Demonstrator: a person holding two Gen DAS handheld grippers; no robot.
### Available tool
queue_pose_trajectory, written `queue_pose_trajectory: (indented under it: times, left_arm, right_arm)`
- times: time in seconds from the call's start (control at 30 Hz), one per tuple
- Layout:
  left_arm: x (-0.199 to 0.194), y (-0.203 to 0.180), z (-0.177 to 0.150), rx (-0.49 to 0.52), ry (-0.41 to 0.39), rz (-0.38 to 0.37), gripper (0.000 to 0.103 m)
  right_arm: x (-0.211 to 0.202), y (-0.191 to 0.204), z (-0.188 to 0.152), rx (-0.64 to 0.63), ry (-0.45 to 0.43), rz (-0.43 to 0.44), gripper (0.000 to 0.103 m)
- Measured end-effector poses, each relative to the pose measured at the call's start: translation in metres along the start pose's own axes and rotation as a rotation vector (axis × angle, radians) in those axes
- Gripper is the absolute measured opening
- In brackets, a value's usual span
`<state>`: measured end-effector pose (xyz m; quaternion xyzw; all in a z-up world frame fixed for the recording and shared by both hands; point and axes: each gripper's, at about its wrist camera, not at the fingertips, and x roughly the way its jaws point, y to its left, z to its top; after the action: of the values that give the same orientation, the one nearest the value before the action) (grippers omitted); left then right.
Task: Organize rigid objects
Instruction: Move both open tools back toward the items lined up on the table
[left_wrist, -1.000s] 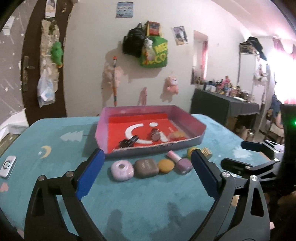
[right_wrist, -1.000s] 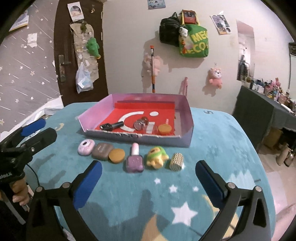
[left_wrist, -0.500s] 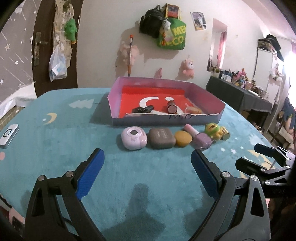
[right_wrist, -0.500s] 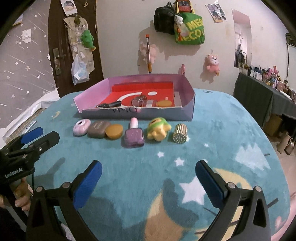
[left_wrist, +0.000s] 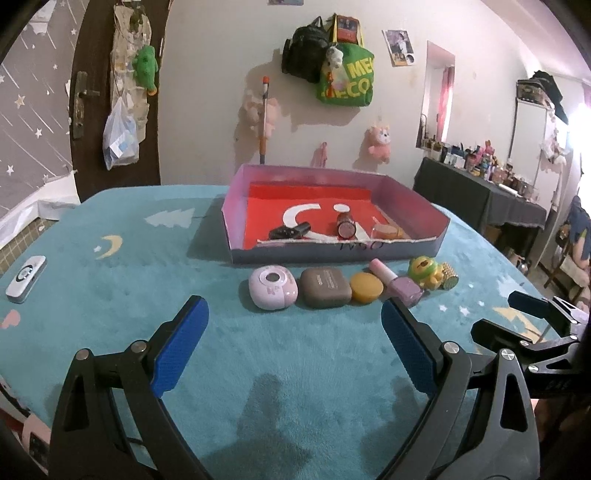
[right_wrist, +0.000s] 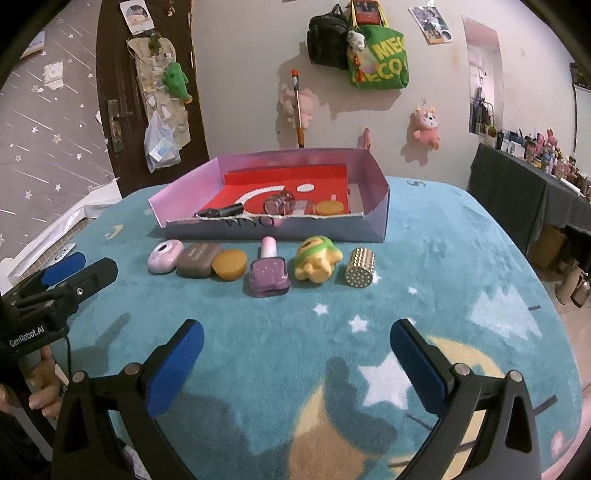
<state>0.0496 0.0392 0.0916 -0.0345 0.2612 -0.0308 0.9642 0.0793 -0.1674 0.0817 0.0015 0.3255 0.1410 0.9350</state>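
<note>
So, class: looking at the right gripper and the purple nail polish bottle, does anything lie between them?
Nothing visible does. The right gripper is open above bare carpet, and the purple nail polish bottle lies straight ahead. The orange disc and the yellow-green toy lie to its sides, not in front.

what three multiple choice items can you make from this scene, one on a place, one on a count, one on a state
1. Where does the nail polish bottle lie?
A. inside the box
B. on the cloth in front of the box
C. in the tongs

2. How many items form the row in front of the box?
A. three
B. six
C. nine

3. How are the right tongs?
A. open, holding nothing
B. shut on the yellow-green toy
C. out of view

Key:
1 B, it lies between the orange disc and the toy.
2 B, six count out in the right wrist view.
3 A, both blue pads stand apart over bare cloth.
</note>
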Motion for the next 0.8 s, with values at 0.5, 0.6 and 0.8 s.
queue_pose_trajectory:
  times: [0.5, 0.6, 0.8]
  left_arm:
    - [-0.061, 0.003, 0.039, 0.012, -0.08, -0.018, 0.096]
    - [-0.06, 0.002, 0.041, 0.026, -0.066, -0.012, 0.096]
    - [-0.059, 0.011, 0.039, 0.022, -0.036, 0.025, 0.098]
  right_arm:
    - [-0.043, 0.008, 0.016, -0.058, -0.1, 0.033, 0.103]
    - [-0.046, 0.01, 0.016, -0.076, -0.094, 0.041, 0.103]
    - [-0.048, 0.011, 0.015, -0.087, -0.096, 0.031, 0.103]
